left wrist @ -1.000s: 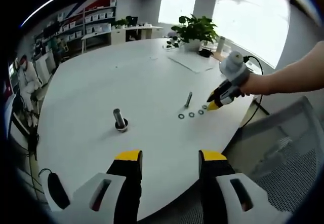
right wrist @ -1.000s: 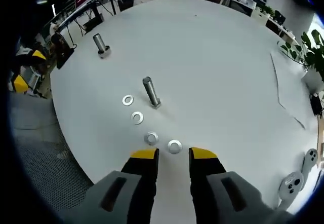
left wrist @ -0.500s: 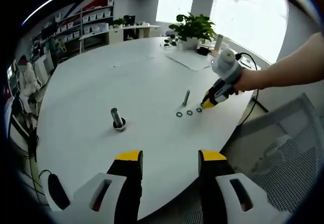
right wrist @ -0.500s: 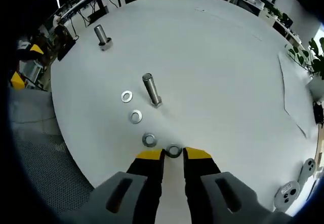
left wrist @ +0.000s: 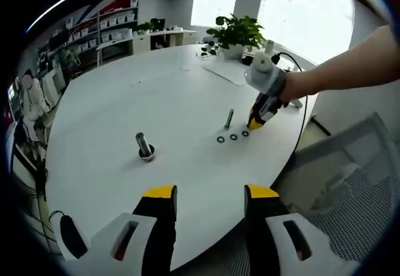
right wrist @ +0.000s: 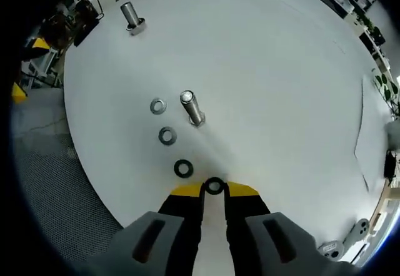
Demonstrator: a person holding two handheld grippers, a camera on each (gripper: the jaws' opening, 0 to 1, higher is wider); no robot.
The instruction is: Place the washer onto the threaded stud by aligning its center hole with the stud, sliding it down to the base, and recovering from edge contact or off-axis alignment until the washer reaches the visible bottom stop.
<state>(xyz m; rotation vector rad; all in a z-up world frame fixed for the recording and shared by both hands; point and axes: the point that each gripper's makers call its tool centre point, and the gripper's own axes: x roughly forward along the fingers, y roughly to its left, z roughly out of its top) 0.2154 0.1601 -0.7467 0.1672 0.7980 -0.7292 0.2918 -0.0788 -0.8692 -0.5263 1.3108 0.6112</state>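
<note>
On the round white table (right wrist: 281, 88) a slim threaded stud (right wrist: 192, 108) stands upright with three loose washers (right wrist: 167, 135) in a curved row beside it. My right gripper (right wrist: 214, 190) is down at the table near its edge. Its jaws are shut on a fourth washer (right wrist: 214, 186), pinched edge to edge between the yellow tips. In the left gripper view the right gripper (left wrist: 256, 121) touches down just right of the slim stud (left wrist: 229, 118) and the washers (left wrist: 232, 137). My left gripper (left wrist: 211, 193) hangs open and empty over the near table edge.
A thicker stud (left wrist: 144, 146) on a round base stands apart toward the table's other side, also seen as the thicker stud (right wrist: 132, 17). A potted plant (left wrist: 236, 34) and a paper sheet (left wrist: 231, 73) lie at the far side. A mesh chair (left wrist: 350, 188) is off the edge.
The right jaws moved forward and closed around the nearest washer, which now sits between the tips. The left view shifted slightly; the studs and other washers stayed put.
</note>
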